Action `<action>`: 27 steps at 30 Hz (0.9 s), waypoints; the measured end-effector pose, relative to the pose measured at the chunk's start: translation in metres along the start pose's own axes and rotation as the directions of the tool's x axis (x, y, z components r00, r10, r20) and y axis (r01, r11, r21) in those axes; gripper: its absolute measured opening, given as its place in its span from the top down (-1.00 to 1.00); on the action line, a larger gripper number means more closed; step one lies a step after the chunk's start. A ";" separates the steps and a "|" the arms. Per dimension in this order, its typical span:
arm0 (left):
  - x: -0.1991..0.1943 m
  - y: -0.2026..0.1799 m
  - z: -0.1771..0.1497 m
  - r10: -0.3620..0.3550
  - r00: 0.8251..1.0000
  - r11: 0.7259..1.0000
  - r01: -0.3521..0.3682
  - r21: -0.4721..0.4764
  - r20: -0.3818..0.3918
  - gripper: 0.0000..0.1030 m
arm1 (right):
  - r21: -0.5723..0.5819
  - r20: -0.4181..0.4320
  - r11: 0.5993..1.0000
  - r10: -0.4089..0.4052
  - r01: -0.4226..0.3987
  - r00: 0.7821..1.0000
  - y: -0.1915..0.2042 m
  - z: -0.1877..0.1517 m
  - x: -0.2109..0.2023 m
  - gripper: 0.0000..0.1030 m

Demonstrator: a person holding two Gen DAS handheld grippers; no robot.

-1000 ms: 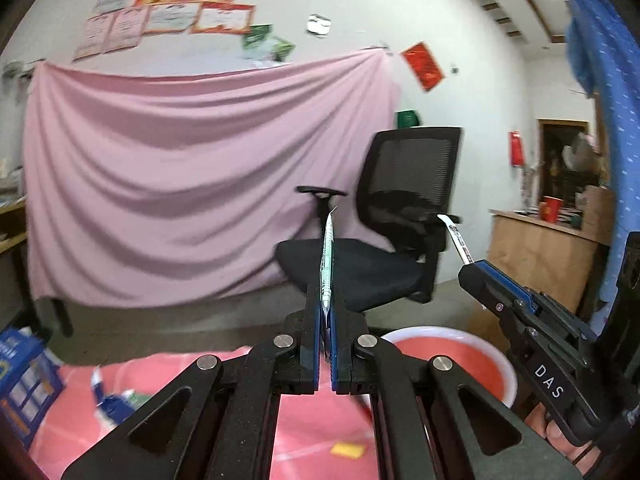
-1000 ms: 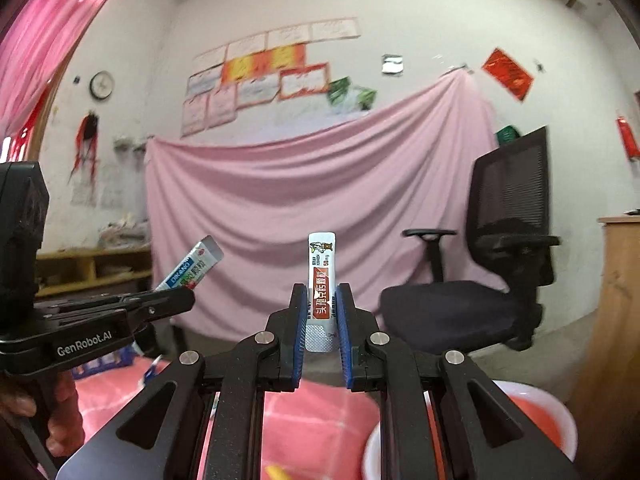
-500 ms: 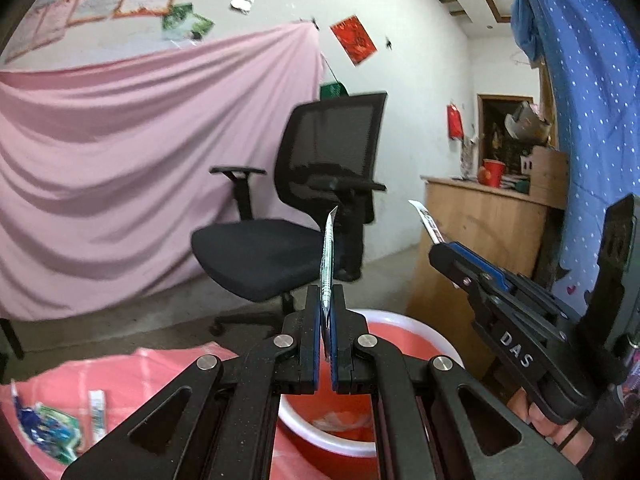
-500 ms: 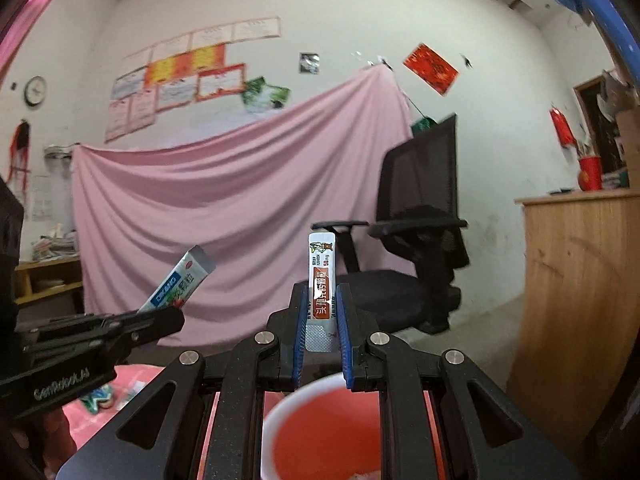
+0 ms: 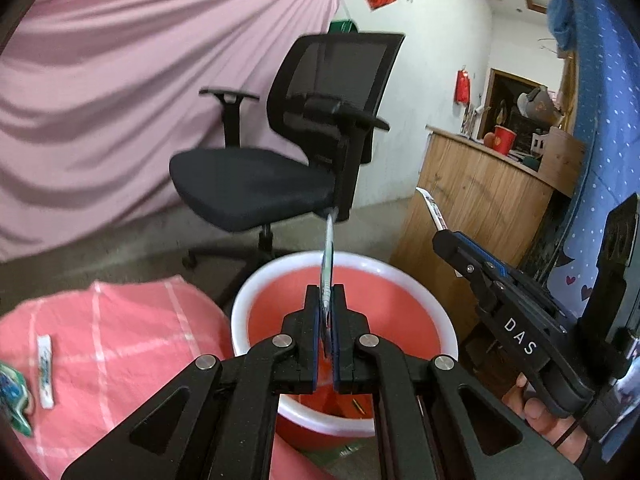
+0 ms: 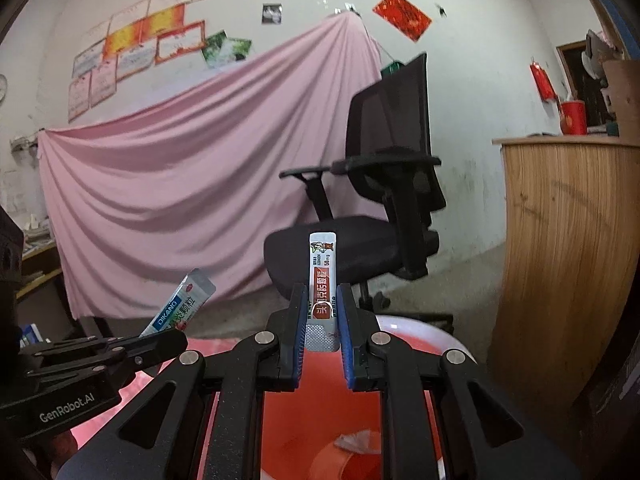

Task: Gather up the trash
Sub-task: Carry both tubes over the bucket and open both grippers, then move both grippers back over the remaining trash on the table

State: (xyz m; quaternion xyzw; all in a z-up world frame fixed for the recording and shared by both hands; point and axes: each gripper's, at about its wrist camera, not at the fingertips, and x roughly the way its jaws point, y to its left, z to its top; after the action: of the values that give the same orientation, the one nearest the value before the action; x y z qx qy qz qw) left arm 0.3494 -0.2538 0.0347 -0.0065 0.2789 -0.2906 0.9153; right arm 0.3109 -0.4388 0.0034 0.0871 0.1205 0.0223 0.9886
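Both grippers are hovering over the red basin (image 5: 400,280). The left gripper (image 5: 325,316) is pinching a green sachet (image 5: 327,264) upright above the basin's middle; the right gripper (image 6: 323,320), seemingly nearer the rim, is clamping a red sachet (image 6: 322,292) upright.

The desk (image 5: 132,344) is wearing a pink cloth with thin white checks, and it is filling the lower left of the left wrist view. A slim white sachet (image 5: 45,372) is lying flat on the cloth near its left edge, and a crumpled green and blue wrapper (image 5: 14,400) is lying just beside it at the very edge of the frame. A red basin (image 5: 400,280) with a white rim is sitting just beside the cloth's right edge; whether it is resting on the desk or lower cannot be told. The grey floor (image 5: 140,256) is carrying a black chair (image 5: 280,168) and a wooden counter (image 5: 480,208) behind.
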 end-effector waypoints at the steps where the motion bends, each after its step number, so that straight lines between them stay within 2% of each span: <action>1: 0.002 0.002 0.000 -0.004 1.000 1.000 0.004 -0.013 -0.013 0.86 | 0.001 -0.012 1.000 -0.002 0.002 1.000 0.000 -0.001 0.002 0.74; 4: 0.003 0.008 0.001 0.000 1.000 0.999 -0.001 -0.040 -0.022 0.58 | 0.007 -0.042 1.000 -0.007 0.008 0.999 -0.002 -0.003 0.006 0.72; 5: 0.002 0.010 0.001 0.002 1.000 0.999 -0.003 -0.049 -0.020 0.56 | 0.008 -0.048 1.000 -0.009 0.009 0.999 -0.002 -0.003 0.007 0.71; 8: -0.001 0.013 0.002 0.009 1.000 0.998 -0.010 -0.063 -0.013 0.56 | 0.012 -0.052 1.000 -0.008 0.009 0.999 -0.001 -0.003 0.007 0.50; 12: -0.010 0.017 0.000 0.031 0.999 0.997 -0.030 -0.076 0.009 0.55 | 0.005 -0.045 1.000 -0.003 0.003 0.999 0.004 -0.001 0.005 0.48; 17: -0.034 0.026 0.000 0.088 0.994 0.993 -0.082 -0.079 0.064 0.36 | -0.009 -0.018 1.000 0.010 -0.010 1.000 0.016 0.003 0.001 0.42; 21: -0.054 0.035 0.001 0.137 0.985 0.988 -0.128 -0.084 0.102 0.33 | -0.019 0.023 0.999 0.031 -0.030 0.999 0.031 0.008 -0.004 0.16; 23: -0.065 0.042 0.001 0.164 0.980 0.984 -0.153 -0.093 0.115 0.12 | -0.026 0.040 0.999 0.044 -0.043 0.998 0.039 0.011 -0.006 0.14; 26: -0.084 0.053 0.000 0.215 0.966 0.974 -0.201 -0.106 0.146 -0.14 | -0.032 0.068 0.998 0.058 -0.056 0.996 0.053 0.015 -0.008 -0.03; 27: -0.090 0.057 0.000 0.236 0.959 0.969 -0.221 -0.110 0.153 -0.20 | -0.030 0.079 0.998 0.061 -0.059 0.995 0.058 0.016 -0.009 -0.22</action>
State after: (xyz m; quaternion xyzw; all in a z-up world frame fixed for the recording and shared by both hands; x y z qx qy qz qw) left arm 0.3185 -0.1576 0.0704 -0.0401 0.2139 -0.1682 0.9614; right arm 0.3050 -0.3853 0.0309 0.0777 0.0777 0.0504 0.9927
